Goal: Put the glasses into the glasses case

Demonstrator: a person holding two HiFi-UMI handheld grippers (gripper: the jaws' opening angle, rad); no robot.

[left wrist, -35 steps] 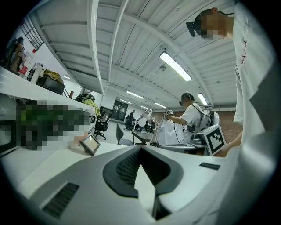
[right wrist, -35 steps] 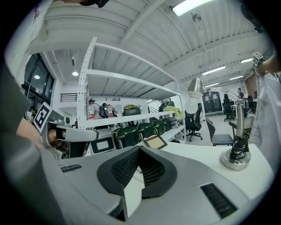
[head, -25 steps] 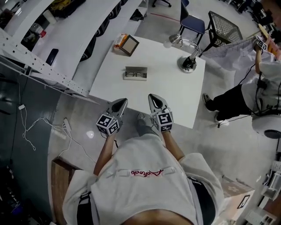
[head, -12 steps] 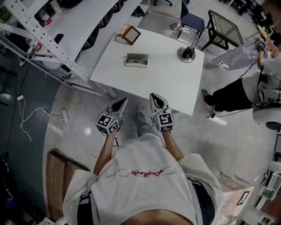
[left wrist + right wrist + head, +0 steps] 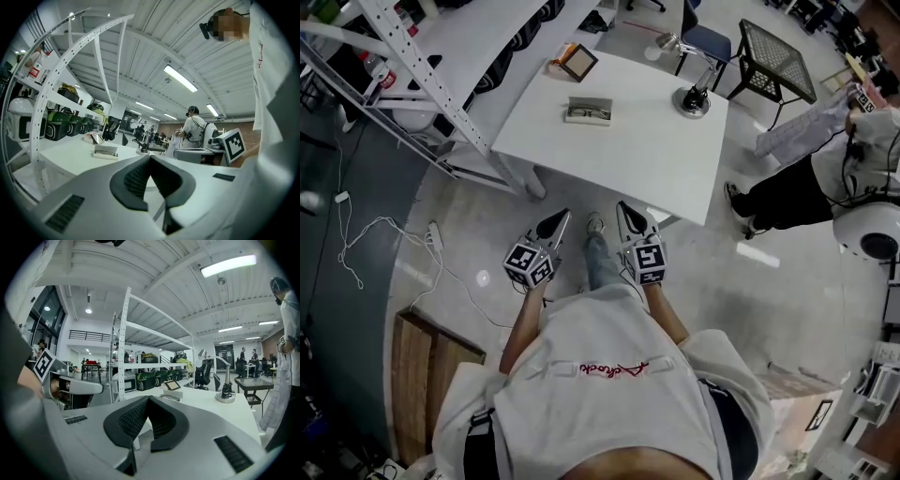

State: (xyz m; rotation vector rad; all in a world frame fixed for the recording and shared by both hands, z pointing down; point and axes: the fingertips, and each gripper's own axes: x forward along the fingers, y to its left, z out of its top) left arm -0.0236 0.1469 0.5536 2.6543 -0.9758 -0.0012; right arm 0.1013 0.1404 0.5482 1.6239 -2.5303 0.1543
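A flat grey glasses case (image 5: 588, 111) lies on the white table (image 5: 628, 159), with dark glasses on or in it; which, I cannot tell at this distance. It also shows far off as the case (image 5: 105, 151) in the left gripper view and the case (image 5: 172, 398) in the right gripper view. My left gripper (image 5: 555, 223) and right gripper (image 5: 628, 214) hang side by side over the floor, short of the table's near edge. Both are shut with nothing between the pads, as seen at the left gripper (image 5: 150, 157) and the right gripper (image 5: 147, 398).
On the table's far side stand a desk lamp (image 5: 692, 98) and a small framed tablet (image 5: 577, 62). A white shelf rack (image 5: 422, 75) runs along the left, with a cable (image 5: 441, 244) on the floor. A person (image 5: 825, 178) stands at the right near a mesh chair (image 5: 778, 58).
The table with the case has slid away towards the top of the head view. Both grippers, formerly over its near edge, are now over bare floor and stay shut.
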